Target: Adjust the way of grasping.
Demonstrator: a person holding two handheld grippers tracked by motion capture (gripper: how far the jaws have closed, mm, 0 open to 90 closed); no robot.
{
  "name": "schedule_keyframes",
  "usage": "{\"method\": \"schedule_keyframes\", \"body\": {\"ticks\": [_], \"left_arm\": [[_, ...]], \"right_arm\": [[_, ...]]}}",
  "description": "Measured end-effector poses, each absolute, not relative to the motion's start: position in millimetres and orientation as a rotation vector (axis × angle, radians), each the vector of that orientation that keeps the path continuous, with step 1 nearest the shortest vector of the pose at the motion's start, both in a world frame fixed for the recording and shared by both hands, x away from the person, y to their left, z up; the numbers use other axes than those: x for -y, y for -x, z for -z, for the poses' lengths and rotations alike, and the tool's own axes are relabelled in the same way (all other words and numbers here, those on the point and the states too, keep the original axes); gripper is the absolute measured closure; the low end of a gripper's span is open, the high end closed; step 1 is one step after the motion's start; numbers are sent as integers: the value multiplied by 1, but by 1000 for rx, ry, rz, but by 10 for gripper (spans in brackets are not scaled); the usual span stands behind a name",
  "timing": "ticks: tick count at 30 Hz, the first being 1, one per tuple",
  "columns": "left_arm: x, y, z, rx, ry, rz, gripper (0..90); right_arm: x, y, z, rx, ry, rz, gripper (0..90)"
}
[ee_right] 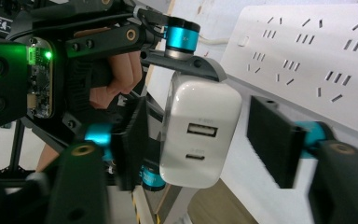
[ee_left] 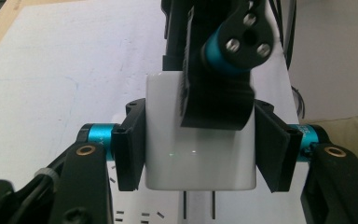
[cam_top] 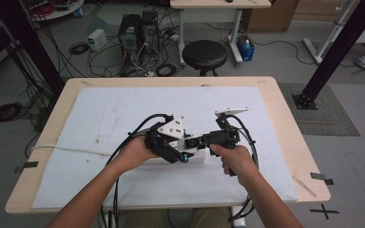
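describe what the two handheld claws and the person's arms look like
Both claws, left claw and right claw, are black, with flat black pads, teal metal collars and brass-ringed pivots. White three-cornered plates sit on top, black cables trail back, and a green light glows on a circuit board. The forearms are bare, with no sleeves.

Charger between left gripper fingers, just above power strip; right gripper opposite.

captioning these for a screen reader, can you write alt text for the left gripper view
A white charger block is clamped between the left gripper's two black jaws, its two metal prongs pointing down at a white power strip just below. The right gripper's black jaw reaches in from above across the charger's upper face, over a white mat.
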State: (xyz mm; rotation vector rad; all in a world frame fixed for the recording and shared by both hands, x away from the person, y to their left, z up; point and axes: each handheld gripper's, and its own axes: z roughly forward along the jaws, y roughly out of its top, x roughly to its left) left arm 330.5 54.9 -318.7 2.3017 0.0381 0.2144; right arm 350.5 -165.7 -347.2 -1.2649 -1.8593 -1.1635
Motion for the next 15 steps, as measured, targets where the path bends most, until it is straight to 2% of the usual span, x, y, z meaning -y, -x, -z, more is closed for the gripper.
{"method": "schedule_keyframes", "body": {"ticks": [10,15], "left_arm": [[-53,-330,320,-21,-2311,-246,424],[-51,-327,321,0,-2323,-297,424]], "right_arm": [[166,-352,350,1844,1241,1168,551],[167,-354,355,1797,1240,1163,590]]}}
